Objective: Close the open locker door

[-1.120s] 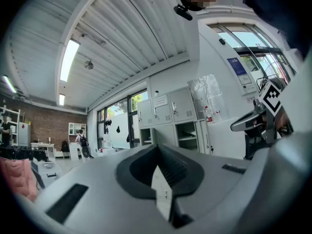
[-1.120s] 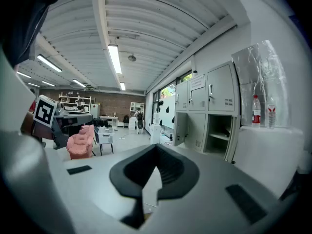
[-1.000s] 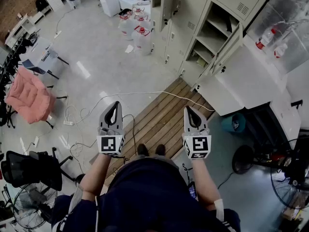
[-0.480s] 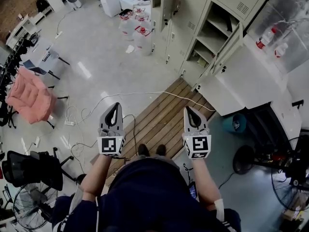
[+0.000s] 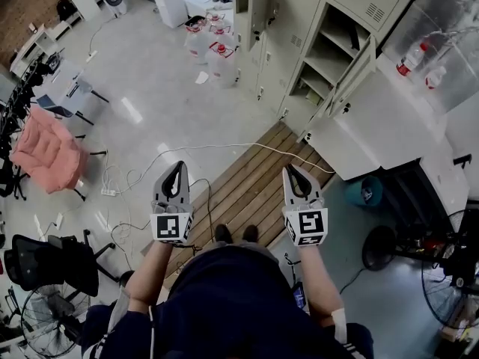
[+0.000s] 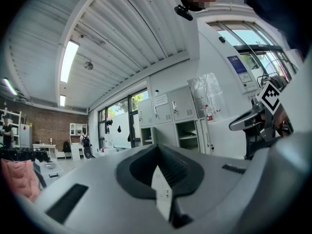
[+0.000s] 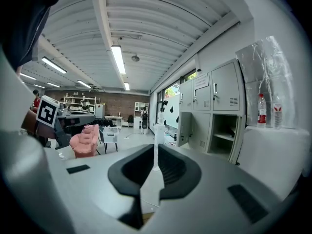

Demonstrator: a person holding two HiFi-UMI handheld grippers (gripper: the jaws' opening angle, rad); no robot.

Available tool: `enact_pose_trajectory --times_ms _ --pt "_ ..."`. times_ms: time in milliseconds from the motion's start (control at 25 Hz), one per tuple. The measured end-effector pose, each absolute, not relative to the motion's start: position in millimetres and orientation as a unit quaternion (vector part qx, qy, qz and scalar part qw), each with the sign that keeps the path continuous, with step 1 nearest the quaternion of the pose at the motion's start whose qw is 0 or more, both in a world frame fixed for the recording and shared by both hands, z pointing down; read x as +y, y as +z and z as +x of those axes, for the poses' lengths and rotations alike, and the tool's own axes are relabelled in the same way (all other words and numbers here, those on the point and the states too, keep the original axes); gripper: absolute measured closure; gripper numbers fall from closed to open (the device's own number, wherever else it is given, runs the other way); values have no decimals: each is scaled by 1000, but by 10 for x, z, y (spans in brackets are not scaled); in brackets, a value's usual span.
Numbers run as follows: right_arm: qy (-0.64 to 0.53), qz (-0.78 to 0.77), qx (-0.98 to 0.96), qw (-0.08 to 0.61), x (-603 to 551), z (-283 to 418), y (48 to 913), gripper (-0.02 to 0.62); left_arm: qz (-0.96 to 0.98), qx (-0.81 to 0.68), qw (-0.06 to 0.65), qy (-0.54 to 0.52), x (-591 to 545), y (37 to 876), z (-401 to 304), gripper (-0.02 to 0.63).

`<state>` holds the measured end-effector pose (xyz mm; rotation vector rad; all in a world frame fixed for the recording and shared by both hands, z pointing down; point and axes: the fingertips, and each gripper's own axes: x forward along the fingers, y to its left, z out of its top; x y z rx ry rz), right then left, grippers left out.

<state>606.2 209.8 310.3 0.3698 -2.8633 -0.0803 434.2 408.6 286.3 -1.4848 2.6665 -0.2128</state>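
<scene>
The beige lockers (image 5: 299, 21) stand well ahead, at the top right of the head view. One locker door (image 5: 260, 4) hangs open at their left end, and another open door (image 5: 353, 67) stands beside bare shelves (image 5: 329, 54). The right gripper view shows the open door (image 7: 184, 127) and an open compartment (image 7: 222, 133). My left gripper (image 5: 178, 169) (image 6: 157, 167) is shut and empty, held level. My right gripper (image 5: 292, 172) (image 7: 156, 130) has just been opening its jaws by a sliver; nothing is between them and they look practically together. Both are far from the lockers.
I stand on a wooden pallet (image 5: 254, 182) crossed by a white cable (image 5: 224, 145). Water jugs (image 5: 213, 47) sit by the lockers. A white covered cabinet (image 5: 389, 126) and teal bin (image 5: 363, 191) lie right. A pink chair (image 5: 45, 149) and fans (image 5: 41, 316) are at the left.
The view has drifted slightly; both grippers hold their places. The right gripper's tips look very slightly wider than before.
</scene>
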Motion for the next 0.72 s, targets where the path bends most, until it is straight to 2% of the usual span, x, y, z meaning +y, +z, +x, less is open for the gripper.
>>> enact_pose_trajectory --times_ms 160,440,640,720 --pt "-31 121 -984 128 2108 6058 3085 553 -484 872 40 -68 4119 2888 4335 601" --pt "-38 99 -987 124 2115 6009 3023 434 -481 873 37 -71 4124 2908 4310 603" --pt "-46 93 -987 120 2105 5984 2977 397 -481 873 39 -75 4125 2903 4306 603" --pt "-44 84 -988 120 2115 5961 2976 363 -480 873 39 -76 4125 2907 4303 601"
